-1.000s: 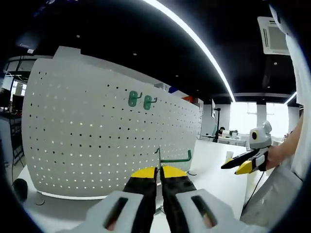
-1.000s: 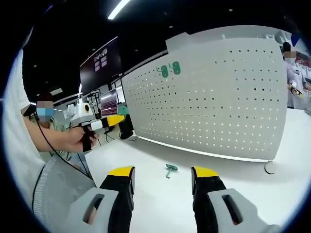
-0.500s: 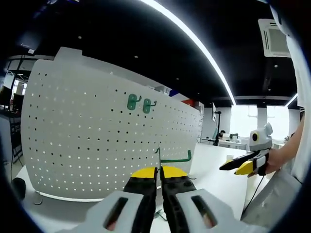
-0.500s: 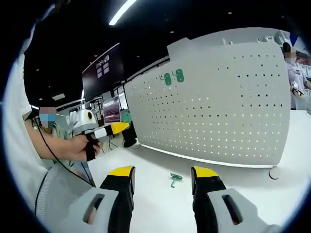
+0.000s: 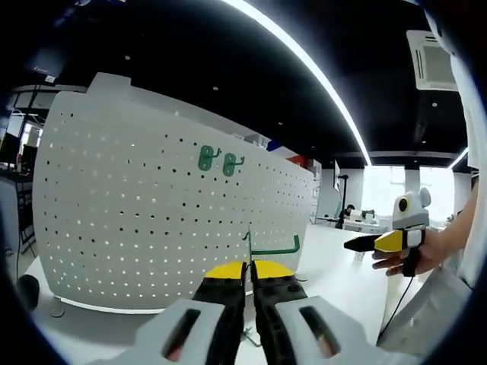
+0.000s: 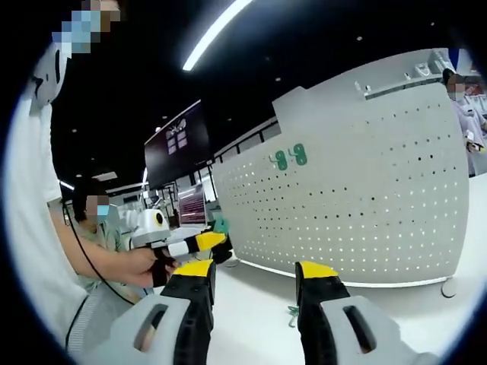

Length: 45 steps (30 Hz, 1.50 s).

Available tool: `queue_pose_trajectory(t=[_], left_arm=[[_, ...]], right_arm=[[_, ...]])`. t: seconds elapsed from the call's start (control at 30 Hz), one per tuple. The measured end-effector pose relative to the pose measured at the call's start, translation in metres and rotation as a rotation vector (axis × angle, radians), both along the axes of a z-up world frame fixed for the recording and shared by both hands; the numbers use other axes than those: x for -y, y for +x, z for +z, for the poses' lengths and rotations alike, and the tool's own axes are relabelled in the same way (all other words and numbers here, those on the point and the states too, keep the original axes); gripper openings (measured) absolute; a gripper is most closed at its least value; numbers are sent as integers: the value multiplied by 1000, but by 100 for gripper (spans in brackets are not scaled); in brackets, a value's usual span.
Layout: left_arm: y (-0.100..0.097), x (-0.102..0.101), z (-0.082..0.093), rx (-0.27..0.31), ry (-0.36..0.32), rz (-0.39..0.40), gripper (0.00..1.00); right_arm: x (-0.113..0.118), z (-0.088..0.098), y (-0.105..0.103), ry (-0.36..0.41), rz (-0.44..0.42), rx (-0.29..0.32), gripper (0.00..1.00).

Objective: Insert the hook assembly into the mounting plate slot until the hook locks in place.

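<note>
Your left tongs (image 5: 249,268) are clenched on a green hook (image 5: 275,248); its thin stem rises between the yellow tips and its arm runs off to the right, ending in a short upturned tip; you hold it in the air in front of the white pegboard (image 5: 152,220), apart from the board's face. The pegboard stands upright on the white worktop (image 5: 335,262); two green hooks (image 5: 217,160) already sit side by side high on it, near the top edge. Off to the right in the left gripper view, your right tongs (image 5: 373,243) are in your hand (image 5: 411,258), well apart from the board.

In the right gripper view your right tongs (image 6: 251,270) are released, jaws spread wide with nothing between them; the pegboard (image 6: 365,198) fills the middle and right, with the same two mounted hooks (image 6: 290,158) up near its top. Another green hook (image 6: 292,313) lies loose on the worktop (image 6: 251,296) between the board and your jaws; it is small and partly hidden by the right jaw. At the left, your other hand (image 6: 144,266) holds the left tongs (image 6: 217,242), and something green shows just at their tips, too small to make out clearly.
</note>
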State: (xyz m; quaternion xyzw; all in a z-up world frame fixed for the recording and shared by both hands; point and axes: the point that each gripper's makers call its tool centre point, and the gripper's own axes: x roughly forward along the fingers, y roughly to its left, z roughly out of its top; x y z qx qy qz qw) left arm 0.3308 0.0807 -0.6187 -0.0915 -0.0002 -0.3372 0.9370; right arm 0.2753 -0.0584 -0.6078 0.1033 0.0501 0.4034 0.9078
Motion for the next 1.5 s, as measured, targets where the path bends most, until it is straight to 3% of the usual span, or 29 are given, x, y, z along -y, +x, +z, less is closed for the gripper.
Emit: queue_pose_trajectory(t=[0.5,1.5], left_arm=[[-2,25,5,9,25,7,2],[-15,61,16,17,46,-5,2]], right_arm=[[-30,19,16,40,40,27,29],[-67,27,33,77,71,3,14]])
